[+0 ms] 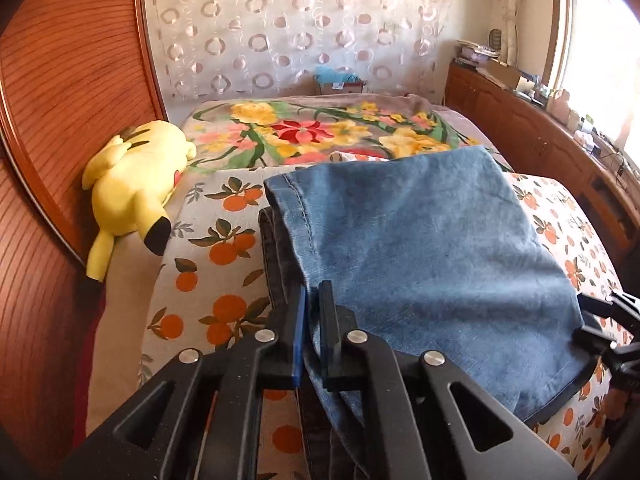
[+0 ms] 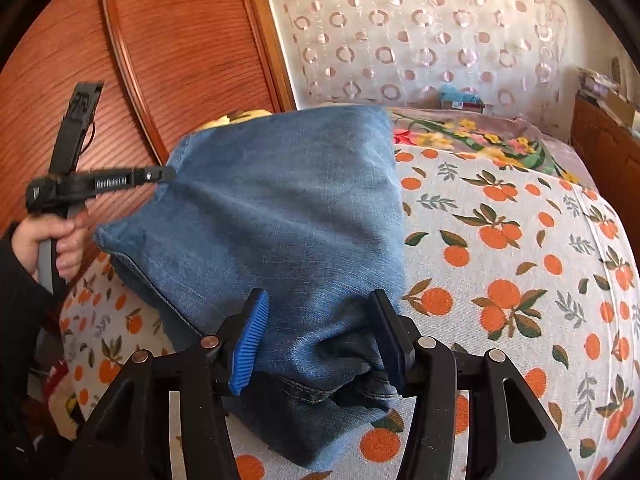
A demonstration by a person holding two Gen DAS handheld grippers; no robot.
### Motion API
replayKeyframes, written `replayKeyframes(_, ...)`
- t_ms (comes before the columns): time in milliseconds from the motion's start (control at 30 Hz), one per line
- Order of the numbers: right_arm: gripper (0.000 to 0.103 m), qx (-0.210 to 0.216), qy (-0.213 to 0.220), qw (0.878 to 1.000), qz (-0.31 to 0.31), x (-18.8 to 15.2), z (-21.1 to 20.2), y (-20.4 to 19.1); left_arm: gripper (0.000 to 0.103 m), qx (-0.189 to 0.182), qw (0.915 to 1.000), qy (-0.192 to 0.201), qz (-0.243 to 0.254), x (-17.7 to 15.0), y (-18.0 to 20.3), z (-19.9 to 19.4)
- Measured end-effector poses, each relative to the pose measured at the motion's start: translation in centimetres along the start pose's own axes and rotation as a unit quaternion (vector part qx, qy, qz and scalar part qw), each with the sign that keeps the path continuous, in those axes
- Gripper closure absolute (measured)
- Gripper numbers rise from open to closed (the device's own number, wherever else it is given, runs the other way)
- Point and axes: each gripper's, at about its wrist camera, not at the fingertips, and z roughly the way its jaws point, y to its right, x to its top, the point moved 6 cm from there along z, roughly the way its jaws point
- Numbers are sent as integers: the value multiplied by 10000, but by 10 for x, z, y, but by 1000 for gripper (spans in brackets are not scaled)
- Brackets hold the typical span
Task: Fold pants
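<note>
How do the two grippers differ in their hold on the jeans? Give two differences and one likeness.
The left gripper is pinched shut on a thin edge of the jeans; the right gripper stands wide around a thick bunch. The left sits at the jeans' left side, the right at their right. Both point downward over the bed.

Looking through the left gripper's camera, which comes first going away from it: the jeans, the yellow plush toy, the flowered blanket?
From the left gripper:
1. Jeans, pinched between its fingers.
2. Yellow plush toy, off to the left by the wooden headboard.
3. Flowered blanket, at the bed's far end.
</note>
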Motion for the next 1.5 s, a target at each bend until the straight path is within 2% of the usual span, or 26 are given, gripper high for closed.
replayKeyframes(100, 49, -37, 125, 9998, 149, 2, -11, 9, 84, -14, 9999, 115, 43, 3, 8, -11)
replayKeyframes(233, 48, -110, 111, 9994, 295, 1, -14, 23, 53, -255, 9987, 367, 234, 16, 32, -28)
replayKeyframes(433, 49, -33, -191, 9991, 384, -13, -5, 25, 53, -693, 9932, 656, 667, 40, 82, -41)
replayKeyframes(533, 49, 140, -459, 9970, 609, -20, 4, 25, 53, -845, 9901, 636, 924, 52, 109, -33)
replayKeyframes(600, 49, 138, -446, 9972, 589, -22, 5, 24, 53, -925, 9885, 591, 1042, 57, 122, -27)
replayKeyframes(667, 54, 166, -437, 9969, 633, -21, 4, 25, 53, -974, 9875, 516, 1129, 61, 135, -19)
replayKeyframes(833, 78, 188, -290, 9978, 569, -22, -1, 22, 53, -1105, 9858, 159, 1251, 66, 158, 6)
replayKeyframes(1000, 79, 231, -236, 9976, 615, -26, -3, 23, 53, -1156, 9822, -217, 1466, 69, 183, 32)
replayKeyframes(1233, 79, 189, -210, 9980, 562, -26, -5, 20, 53, -864, 9800, -692, 1652, 81, 207, 77)
replayKeyframes(1367, 79, 188, -207, 9980, 566, -27, -3, 19, 52, -545, 9797, -904, 1704, 80, 209, 101)
replayKeyframes(1500, 79, 112, -205, 9986, 485, -27, -1, 16, 52, -408, 9788, -1077, 1691, 77, 208, 116)
